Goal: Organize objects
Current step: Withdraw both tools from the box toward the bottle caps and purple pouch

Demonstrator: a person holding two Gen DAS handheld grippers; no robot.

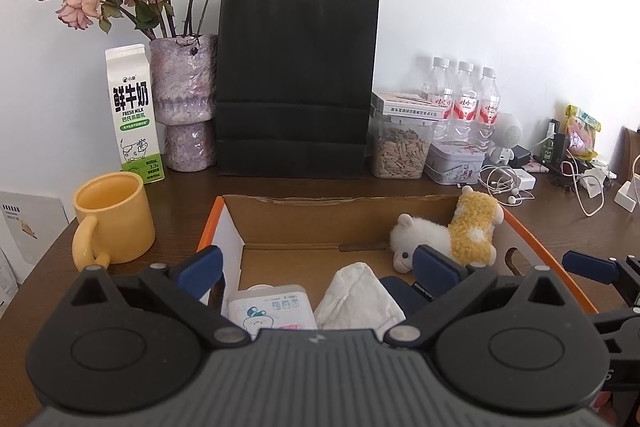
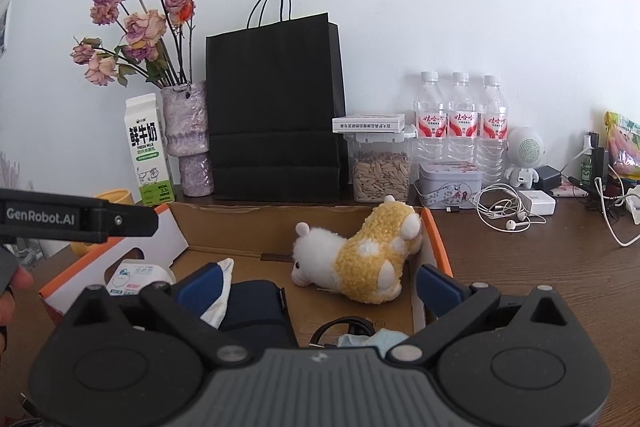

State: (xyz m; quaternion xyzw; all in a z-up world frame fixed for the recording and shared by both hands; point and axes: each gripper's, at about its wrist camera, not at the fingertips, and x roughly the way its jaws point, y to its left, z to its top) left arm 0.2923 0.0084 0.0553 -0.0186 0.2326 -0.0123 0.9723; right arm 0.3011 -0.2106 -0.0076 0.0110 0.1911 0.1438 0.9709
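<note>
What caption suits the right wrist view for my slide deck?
Open right tongs hover empty over a cardboard box holding a plush sheep.

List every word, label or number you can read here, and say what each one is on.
"鲜牛奶" and "FRESH MILK": white-and-green milk carton.
"GenRobot.AI": black arm of the left gripper, seen from the right wrist.
Red labels on the three clear water bottles: characters too blurred to read.
Flat white box on the clear seed container: print upside down, too small.
White wipes pack in the cardboard box: too small.
</note>
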